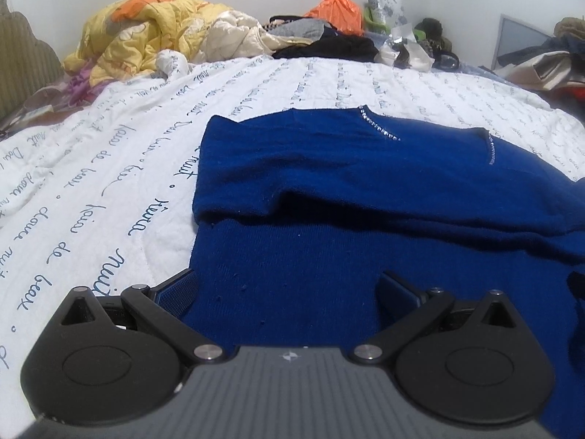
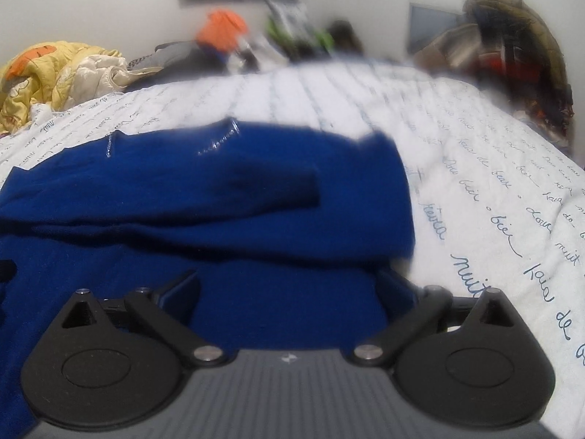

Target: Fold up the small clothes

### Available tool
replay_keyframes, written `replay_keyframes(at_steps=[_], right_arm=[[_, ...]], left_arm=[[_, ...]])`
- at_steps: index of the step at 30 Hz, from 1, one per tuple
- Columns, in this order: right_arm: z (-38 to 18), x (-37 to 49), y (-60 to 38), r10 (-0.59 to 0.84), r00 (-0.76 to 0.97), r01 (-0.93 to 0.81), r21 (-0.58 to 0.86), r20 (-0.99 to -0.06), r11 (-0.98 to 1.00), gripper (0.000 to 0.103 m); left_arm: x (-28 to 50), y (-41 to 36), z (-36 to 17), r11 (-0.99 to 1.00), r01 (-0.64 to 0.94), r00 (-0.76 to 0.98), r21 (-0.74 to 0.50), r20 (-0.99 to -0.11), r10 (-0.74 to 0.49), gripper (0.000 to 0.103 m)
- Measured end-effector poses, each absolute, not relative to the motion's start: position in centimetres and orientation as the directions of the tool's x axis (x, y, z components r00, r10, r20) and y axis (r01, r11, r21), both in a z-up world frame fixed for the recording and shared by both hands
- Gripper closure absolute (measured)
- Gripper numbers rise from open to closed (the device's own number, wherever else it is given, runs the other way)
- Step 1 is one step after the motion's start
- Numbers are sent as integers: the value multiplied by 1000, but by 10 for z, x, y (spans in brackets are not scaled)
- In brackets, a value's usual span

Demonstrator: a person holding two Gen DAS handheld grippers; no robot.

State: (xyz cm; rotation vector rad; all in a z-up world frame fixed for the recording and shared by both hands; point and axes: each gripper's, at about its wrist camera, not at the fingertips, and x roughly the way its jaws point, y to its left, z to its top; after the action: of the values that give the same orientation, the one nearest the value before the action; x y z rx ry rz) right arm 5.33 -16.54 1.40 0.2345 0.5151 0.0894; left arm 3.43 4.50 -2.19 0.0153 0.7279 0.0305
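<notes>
A dark blue knit sweater [image 1: 329,168] with a sparkly neckline lies flat on the bed, sleeves folded across its body. It also shows in the right wrist view [image 2: 204,197]. My left gripper [image 1: 287,292] is open, jaws wide apart, low over the sweater's near left hem. My right gripper [image 2: 289,289] is open, jaws wide apart, low over the near right hem. Neither gripper holds fabric. The right wrist view is blurred.
The bed is covered with a white quilt [image 1: 109,168] printed with blue script. A yellow crumpled blanket [image 1: 146,33], an orange bag [image 1: 336,11] and dark clothes [image 1: 329,47] lie at the far end. A pile of clothes [image 2: 512,47] stands at the right.
</notes>
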Motion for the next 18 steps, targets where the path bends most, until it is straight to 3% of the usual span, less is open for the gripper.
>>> replay_keyframes(at_steps=[18], right_arm=[[13, 54, -164, 144, 868, -25, 247, -476, 969, 0]], left_arm=[[28, 45, -26, 1000, 14, 772, 8, -636, -6, 0]])
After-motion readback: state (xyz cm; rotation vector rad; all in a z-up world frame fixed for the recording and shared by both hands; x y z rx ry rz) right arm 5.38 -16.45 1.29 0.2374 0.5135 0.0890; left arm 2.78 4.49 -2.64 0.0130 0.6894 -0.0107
